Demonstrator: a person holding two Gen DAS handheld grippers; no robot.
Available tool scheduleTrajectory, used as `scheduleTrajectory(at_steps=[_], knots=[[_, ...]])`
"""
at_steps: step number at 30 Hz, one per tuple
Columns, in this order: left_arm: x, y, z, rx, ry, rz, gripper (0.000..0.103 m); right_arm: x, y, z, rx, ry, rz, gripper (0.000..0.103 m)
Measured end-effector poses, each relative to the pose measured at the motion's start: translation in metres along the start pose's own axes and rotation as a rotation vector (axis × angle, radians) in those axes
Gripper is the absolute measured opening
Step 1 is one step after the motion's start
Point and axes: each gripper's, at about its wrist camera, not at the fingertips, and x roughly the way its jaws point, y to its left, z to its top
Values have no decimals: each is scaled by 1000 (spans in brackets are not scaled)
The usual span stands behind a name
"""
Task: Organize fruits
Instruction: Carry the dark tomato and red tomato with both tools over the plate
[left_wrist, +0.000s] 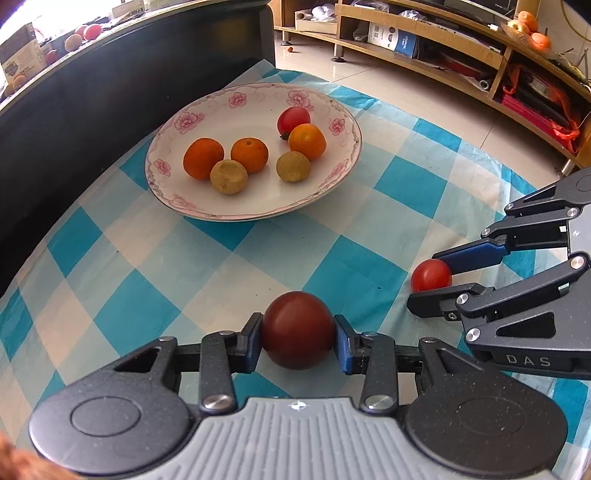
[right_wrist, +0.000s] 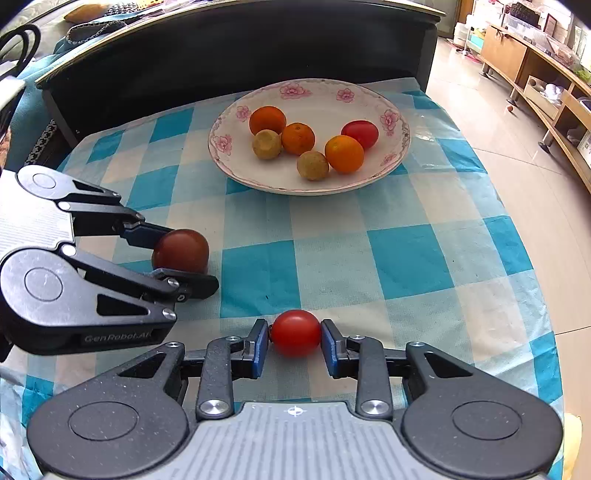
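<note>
On the blue-and-white checked cloth, my left gripper (left_wrist: 297, 334) is shut on a dark red tomato (left_wrist: 297, 326), its blue pads pressing both sides. To its right, my right gripper (left_wrist: 424, 278) is shut on a small bright red tomato (left_wrist: 431, 275). The right wrist view shows the same: the right gripper (right_wrist: 295, 345) clamps the small tomato (right_wrist: 295, 332), and the left gripper (right_wrist: 188, 260) holds the dark tomato (right_wrist: 181, 251). Both tomatoes sit low on the cloth. Further back, a white flowered plate (left_wrist: 240, 118) (right_wrist: 317, 98) holds three oranges, two yellow-green fruits and a red tomato.
A tall dark furniture panel (left_wrist: 92, 110) runs along the table's far side behind the plate. The cloth's right edge (right_wrist: 517, 221) drops to a tiled floor. A wooden shelf unit (left_wrist: 461, 48) with boxes and a fruit basket stands beyond the floor.
</note>
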Motion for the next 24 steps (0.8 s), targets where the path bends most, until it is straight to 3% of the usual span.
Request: scheduleTrajectory(at_steps=[24], knots=[[-1, -2, 0, 1, -4, 21, 47, 3, 4, 1, -33, -7, -21, 25]])
